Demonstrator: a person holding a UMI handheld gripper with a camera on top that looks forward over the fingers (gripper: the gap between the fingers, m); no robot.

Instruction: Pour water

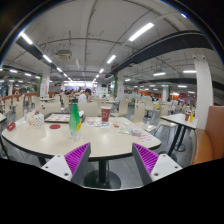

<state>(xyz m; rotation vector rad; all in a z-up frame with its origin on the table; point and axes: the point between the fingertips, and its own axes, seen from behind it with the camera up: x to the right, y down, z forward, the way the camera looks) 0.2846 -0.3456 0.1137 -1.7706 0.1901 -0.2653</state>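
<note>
**Gripper held apart before a round table in a canteen hall**

Gripper view: the gripper (113, 160) sits low in the foreground with its two fingers spread wide and nothing between them; the left finger's purple pad (79, 156) and the right finger's purple pad (146, 158) face each other across a bare gap; through that gap show the near edge of a round pale table (95, 143) and its dark central pedestal (100, 172); the fingers are short of the table and touch nothing on it.

On the table, beyond the fingers and somewhat left of the gap, stands a tall green bottle (74, 117), upright; it is the likeliest vessel for the pouring, though whether it holds water cannot be told; just beside it to the right stands a red cup (104, 116), also upright and apart from the bottle; a small pink object (54, 127) lies flat on the tabletop nearer the left finger; further left a pale container (36, 121) rests on the table, its kind too small to tell.

Around the table stand pale chairs (139, 113); to the right, well apart, is another light table (183, 121); beyond them the hall stretches back with more tables and seats; long ceiling lights (141, 32) run overhead; white columns (203, 90) stand at the right side.
</note>
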